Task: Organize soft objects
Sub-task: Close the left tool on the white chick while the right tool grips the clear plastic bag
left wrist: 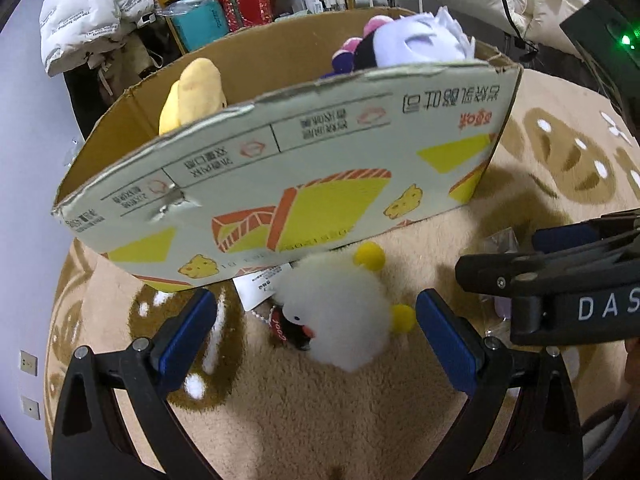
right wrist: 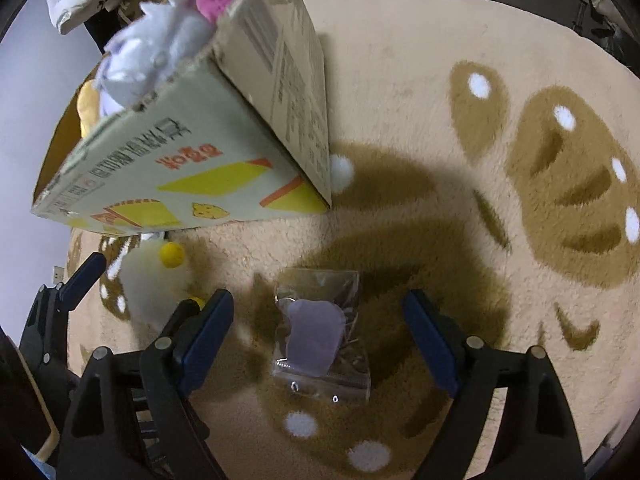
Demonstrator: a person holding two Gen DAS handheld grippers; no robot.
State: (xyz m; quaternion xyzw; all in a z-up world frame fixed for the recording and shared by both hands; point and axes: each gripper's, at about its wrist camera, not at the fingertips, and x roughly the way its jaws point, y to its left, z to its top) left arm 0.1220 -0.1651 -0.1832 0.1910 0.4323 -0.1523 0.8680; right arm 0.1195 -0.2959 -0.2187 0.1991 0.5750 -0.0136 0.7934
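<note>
Two claws open | fluffy round plush (left wrist: 340, 312) | crinkly clear bag (right wrist: 320, 336)

The left gripper (left wrist: 316, 320) points steeply down, its two blue-padded fingers (left wrist: 186, 330) spread wide and touching nothing. In the right wrist view one of its fingers shows at the left edge, angled down likewise. The right gripper (right wrist: 318, 332) also points steeply down with its fingers (right wrist: 208, 332) wide apart; the jaws are easing inward, the pads pressing on nothing. Seen from the left wrist camera, the right gripper's black body comes in from the right edge, just beside the left gripper's right finger; whether the two touch is hard to tell there. No hand shows clearly in either view.
</note>
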